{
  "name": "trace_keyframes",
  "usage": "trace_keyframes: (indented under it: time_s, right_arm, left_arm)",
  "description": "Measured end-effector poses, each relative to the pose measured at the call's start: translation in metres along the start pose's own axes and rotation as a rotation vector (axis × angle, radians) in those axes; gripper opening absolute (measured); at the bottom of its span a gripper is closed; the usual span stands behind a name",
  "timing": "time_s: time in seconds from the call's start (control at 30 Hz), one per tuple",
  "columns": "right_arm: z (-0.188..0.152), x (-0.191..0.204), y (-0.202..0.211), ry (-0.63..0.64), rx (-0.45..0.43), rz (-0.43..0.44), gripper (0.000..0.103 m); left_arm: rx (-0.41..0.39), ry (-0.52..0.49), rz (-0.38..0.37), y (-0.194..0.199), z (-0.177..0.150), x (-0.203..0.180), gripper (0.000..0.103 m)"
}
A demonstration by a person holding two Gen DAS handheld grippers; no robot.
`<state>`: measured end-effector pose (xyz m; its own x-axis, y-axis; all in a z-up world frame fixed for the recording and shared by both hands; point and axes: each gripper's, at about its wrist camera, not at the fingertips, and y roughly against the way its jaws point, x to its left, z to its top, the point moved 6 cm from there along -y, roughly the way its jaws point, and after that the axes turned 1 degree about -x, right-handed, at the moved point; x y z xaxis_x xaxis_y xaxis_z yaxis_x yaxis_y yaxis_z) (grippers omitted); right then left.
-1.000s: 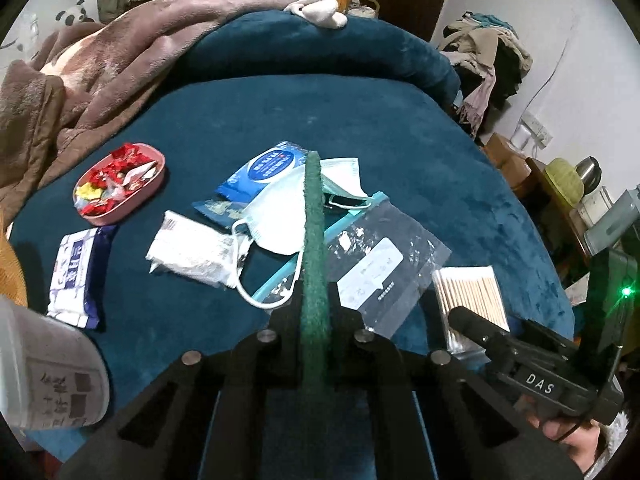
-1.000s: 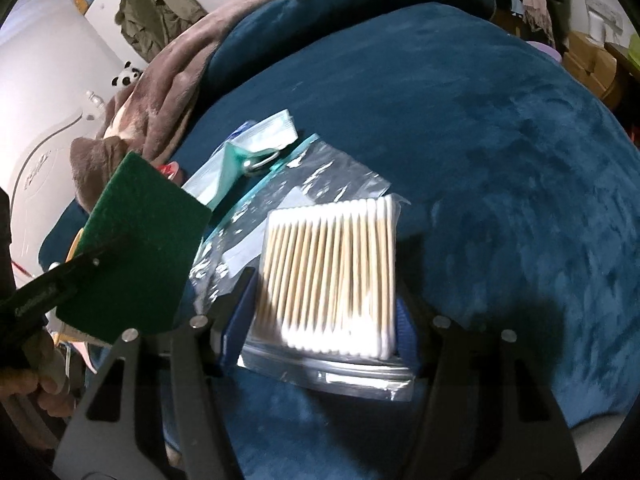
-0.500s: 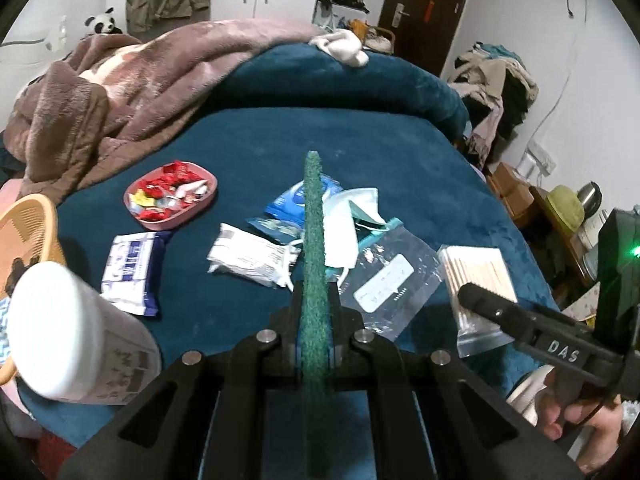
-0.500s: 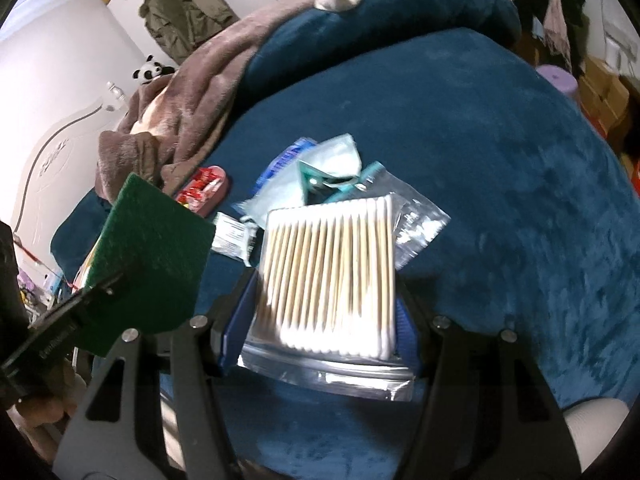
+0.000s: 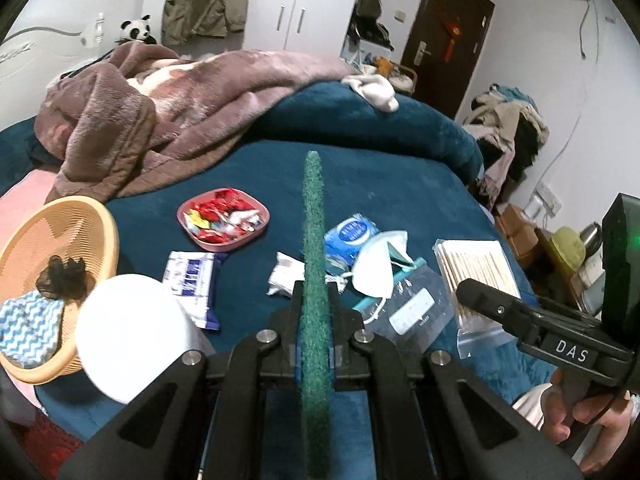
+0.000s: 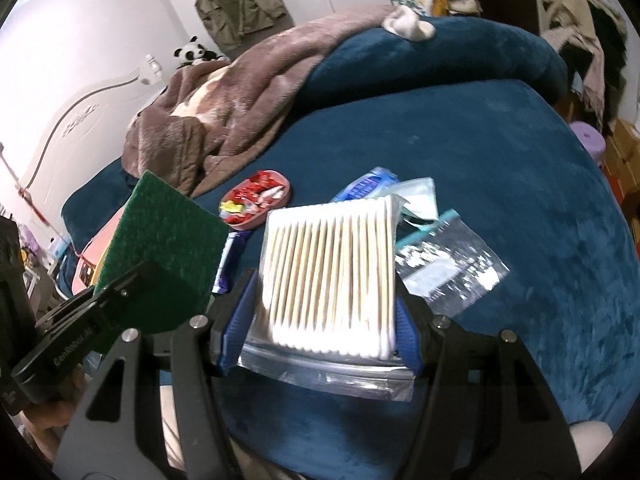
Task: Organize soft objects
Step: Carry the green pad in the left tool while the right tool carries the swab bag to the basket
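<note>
Left wrist view: left gripper (image 5: 314, 300) jaws clamped tight on a green scouring pad (image 5: 314, 240), held edge-on and upright above the bed (image 5: 400, 184). Right gripper (image 5: 492, 308) enters from the right, a hand (image 5: 576, 420) on its grip, carrying a bag of cotton swabs (image 5: 476, 268) clear of the blue bedcover.

Right wrist view: right gripper (image 6: 328, 320) jaws set partway apart, blue pads pressing both sides of the swab bag; swabs lie in a flat row, zip edge of the bag hanging toward the camera.

On the bedcover: pink dish of red-wrapped sweets (image 5: 223, 218), tissue pack (image 5: 196, 280), white face mask (image 5: 380, 264), blue wipes packet (image 5: 348, 234), empty zip bag (image 5: 412, 308). At left, a woven basket (image 5: 60, 216) holds a black scrunchie (image 5: 60, 278) and a zigzag-print cloth (image 5: 24, 324). A white cup (image 5: 128, 332) sits just beside the basket. Brown blanket (image 5: 160, 112) heaped behind.
</note>
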<state>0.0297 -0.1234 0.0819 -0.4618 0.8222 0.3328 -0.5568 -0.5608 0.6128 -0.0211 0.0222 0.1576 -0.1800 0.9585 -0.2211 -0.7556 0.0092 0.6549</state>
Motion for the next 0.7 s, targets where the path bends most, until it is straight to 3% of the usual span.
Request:
trace_keyframes:
  time_s: [0.4, 0.7]
  right_arm:
    - [0.019, 0.081, -0.016, 0.129, 0.006, 0.058, 0.063]
    - [0.024, 0.146, -0.040, 0.222, 0.033, 0.129, 0.063]
  left_arm:
    - [-0.090, 0.103, 0.028, 0.036, 0.018, 0.060, 0.006]
    - [-0.137, 0.206, 0.099, 0.063, 0.022, 0.128, 0.006]
